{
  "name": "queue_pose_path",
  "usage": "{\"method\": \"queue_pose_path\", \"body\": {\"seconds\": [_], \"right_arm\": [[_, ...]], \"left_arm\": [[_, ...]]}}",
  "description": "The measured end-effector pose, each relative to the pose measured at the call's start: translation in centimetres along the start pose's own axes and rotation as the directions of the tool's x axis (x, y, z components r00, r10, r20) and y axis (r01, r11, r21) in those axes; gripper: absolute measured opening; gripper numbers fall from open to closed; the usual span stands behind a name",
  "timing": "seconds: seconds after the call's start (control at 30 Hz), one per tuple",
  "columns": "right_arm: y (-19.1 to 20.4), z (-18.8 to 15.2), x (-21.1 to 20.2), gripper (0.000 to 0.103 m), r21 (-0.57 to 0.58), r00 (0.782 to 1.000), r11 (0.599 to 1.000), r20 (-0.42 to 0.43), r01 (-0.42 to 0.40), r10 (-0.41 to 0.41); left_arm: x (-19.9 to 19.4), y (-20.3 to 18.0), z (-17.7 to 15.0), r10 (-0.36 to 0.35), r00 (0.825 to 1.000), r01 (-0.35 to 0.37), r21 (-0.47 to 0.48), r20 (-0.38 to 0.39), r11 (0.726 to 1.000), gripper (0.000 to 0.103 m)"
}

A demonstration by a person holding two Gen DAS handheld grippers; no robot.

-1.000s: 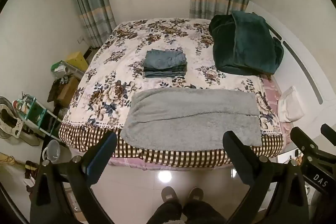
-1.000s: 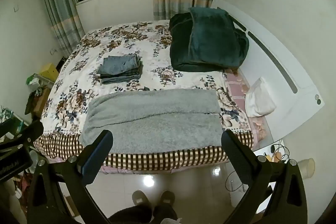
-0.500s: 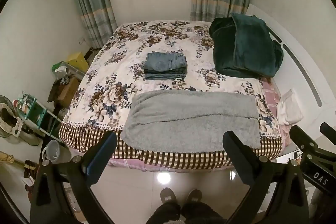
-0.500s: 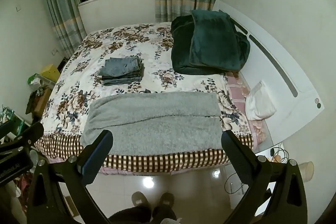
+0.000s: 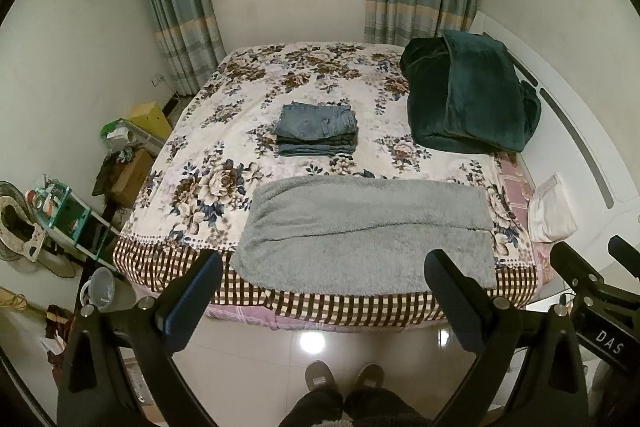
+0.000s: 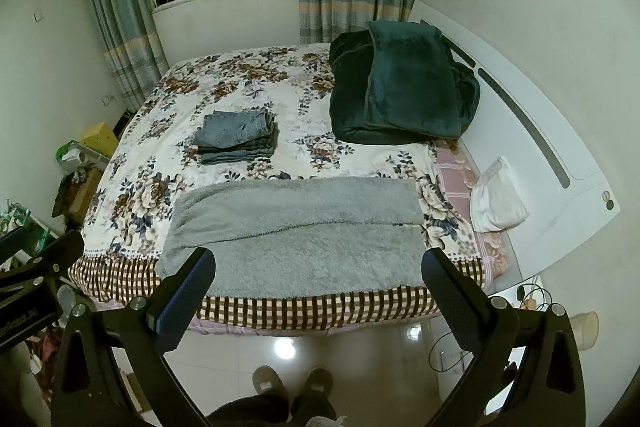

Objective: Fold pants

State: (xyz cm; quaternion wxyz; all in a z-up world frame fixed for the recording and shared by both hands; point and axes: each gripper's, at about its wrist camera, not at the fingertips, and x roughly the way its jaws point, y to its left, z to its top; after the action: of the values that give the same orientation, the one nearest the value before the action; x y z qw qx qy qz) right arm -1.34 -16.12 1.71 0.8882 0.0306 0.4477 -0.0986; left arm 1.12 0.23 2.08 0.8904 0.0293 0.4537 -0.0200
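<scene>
Grey fleece pants [image 5: 368,227] lie flat across the near edge of the floral bed [image 5: 224,131], legs side by side; they also show in the right wrist view [image 6: 296,235]. A stack of folded blue jeans [image 5: 318,129] sits mid-bed, seen too in the right wrist view [image 6: 238,137]. My left gripper [image 5: 324,291] is open and empty, held above the floor in front of the bed. My right gripper [image 6: 320,287] is open and empty, at about the same height beside it.
A dark green blanket [image 5: 468,95] is heaped at the bed's far right by the white headboard [image 5: 568,131]. A white pillow [image 5: 552,211] lies at the right edge. Shelves, boxes and a fan [image 5: 16,223] crowd the left floor. My slippered feet [image 5: 344,379] stand on tiles.
Both grippers have drawn back and tilted slightly, so the bed sits a little lower in both views. The pants and jeans have not moved.
</scene>
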Motion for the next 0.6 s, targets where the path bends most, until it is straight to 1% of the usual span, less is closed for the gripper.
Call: {"method": "queue_pose_path", "body": {"seconds": [0.6], "right_arm": [[0.49,0.12,0.06,0.103,-0.003,1.0,1.0,-0.003,-0.001,0.001]], "left_arm": [[0.0,-0.13,0.15,-0.002,1.0,0.002,-0.005,0.004,1.0,0.103]]}}
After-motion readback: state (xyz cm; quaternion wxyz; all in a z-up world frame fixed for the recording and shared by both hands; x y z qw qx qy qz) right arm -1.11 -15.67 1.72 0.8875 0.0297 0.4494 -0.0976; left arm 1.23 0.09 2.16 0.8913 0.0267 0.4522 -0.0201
